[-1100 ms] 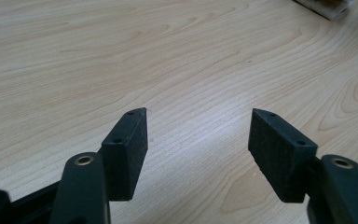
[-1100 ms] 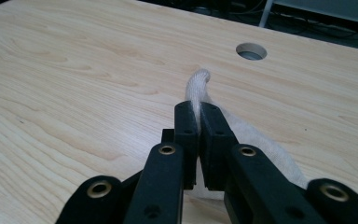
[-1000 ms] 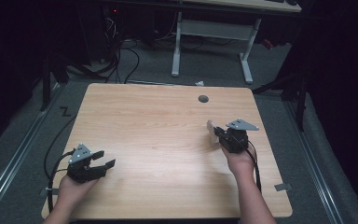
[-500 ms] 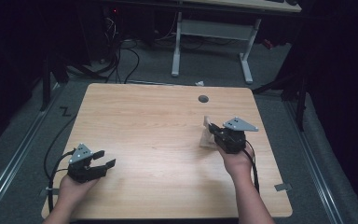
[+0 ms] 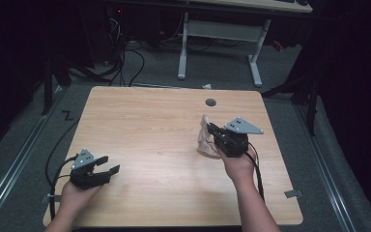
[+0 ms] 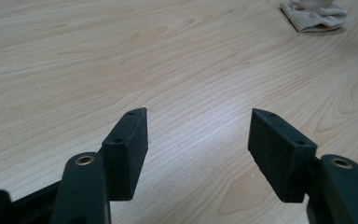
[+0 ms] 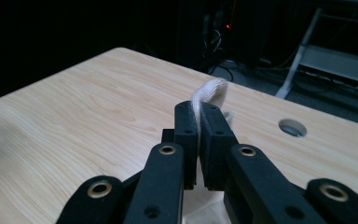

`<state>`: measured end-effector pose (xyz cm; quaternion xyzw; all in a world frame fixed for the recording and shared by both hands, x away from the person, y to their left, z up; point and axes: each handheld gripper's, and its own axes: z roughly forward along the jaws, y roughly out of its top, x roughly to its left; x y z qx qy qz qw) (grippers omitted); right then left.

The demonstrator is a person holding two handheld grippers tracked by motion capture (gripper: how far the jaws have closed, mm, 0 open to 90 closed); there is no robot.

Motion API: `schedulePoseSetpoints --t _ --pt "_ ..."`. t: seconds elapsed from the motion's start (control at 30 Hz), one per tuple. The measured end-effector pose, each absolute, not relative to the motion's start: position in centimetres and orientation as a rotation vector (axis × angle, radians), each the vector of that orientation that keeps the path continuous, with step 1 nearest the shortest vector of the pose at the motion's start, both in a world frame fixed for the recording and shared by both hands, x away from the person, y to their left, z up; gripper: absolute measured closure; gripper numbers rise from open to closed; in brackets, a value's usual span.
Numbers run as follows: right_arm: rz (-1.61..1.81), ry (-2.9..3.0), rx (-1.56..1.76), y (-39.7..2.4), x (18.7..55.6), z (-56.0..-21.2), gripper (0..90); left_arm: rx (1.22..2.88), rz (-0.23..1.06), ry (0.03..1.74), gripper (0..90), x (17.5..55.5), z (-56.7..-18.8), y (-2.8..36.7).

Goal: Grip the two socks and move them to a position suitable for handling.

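Pale wood grain runs across the table (image 5: 149,130) beneath us, and dark floor lies all round it. No brand, label or writing can be read anywhere, and we see no container.

Nearest us, at the table's near left corner, our left hand (image 5: 75,193) rests low with the left gripper (image 5: 108,164) aimed across the board toward the right side. Its jaws are spread wide with nothing between them; in the left gripper view the two black pads (image 6: 130,151) frame bare wood, and far off at the top right of that view sits the bunched foot of the cloth (image 6: 314,14).

Further in, on the right half of the table, our right hand (image 5: 239,162) comes up from the near edge with the forearm running back toward us. The right gripper (image 5: 211,129) points away and to the left, its grey three-cornered plate (image 5: 243,126) on top. Its jaws are pressed together on a beige cloth (image 5: 206,137): in the right gripper view the fabric (image 7: 209,93) is pinched flat between the pads and loops out above their tips. The cloth hangs from that pinch, its lower end bunched on the wood just left of the gripper.

Beyond, near the far edge, a round hole (image 5: 210,102) opens in the tabletop. Past the table stand the white legs of a desk frame (image 5: 220,46) and loose cables (image 5: 125,53) on the floor.
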<state>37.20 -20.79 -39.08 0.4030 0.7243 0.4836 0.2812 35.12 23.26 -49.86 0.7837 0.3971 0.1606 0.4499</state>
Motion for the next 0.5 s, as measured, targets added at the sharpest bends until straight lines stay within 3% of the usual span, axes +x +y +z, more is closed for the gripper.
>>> schedulePoseSetpoints --t 0.5 --pt "1.336 2.03 1.019 -16.8 37.0 -40.1 86.8 1.939 0.396 0.978 38.3 35.1 -49.9 23.2"
